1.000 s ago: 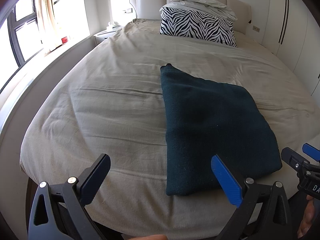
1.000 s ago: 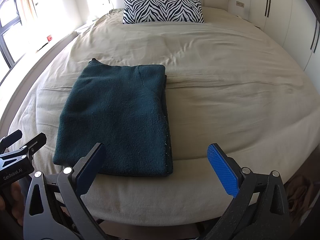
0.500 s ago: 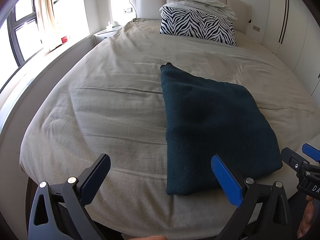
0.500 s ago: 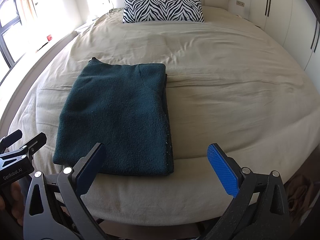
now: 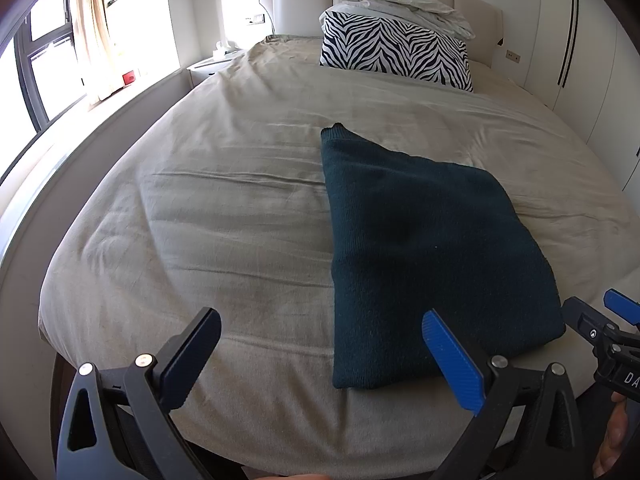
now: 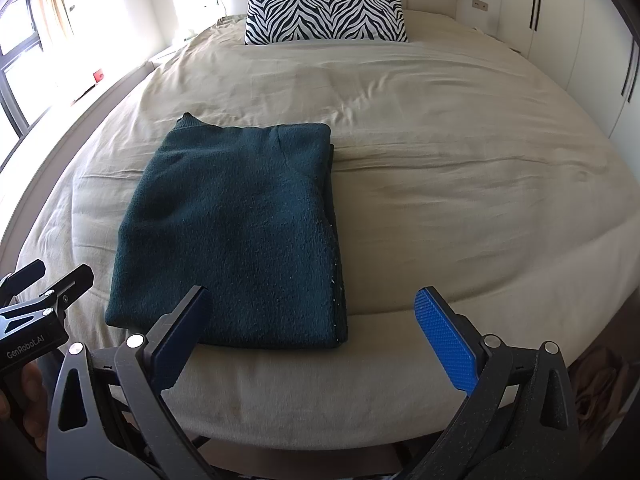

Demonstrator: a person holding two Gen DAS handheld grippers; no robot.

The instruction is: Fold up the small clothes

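Note:
A dark teal sweater [image 5: 424, 248] lies folded into a flat rectangle near the foot of the bed; it also shows in the right wrist view [image 6: 236, 236]. My left gripper [image 5: 320, 356] is open and empty, held just off the bed's foot edge, left of the sweater's near corner. My right gripper [image 6: 312, 332] is open and empty, held before the sweater's near right corner. Each gripper shows in the other's view: the right one [image 5: 608, 320] and the left one [image 6: 44, 284].
The bed has a beige cover [image 5: 224, 208], [image 6: 460, 160]. A zebra-striped pillow [image 5: 394, 54], [image 6: 326, 14] with a white folded duvet [image 5: 404, 0] stands at the headboard. Windows [image 5: 44, 68] are on the left, white wardrobes [image 5: 576, 52] on the right.

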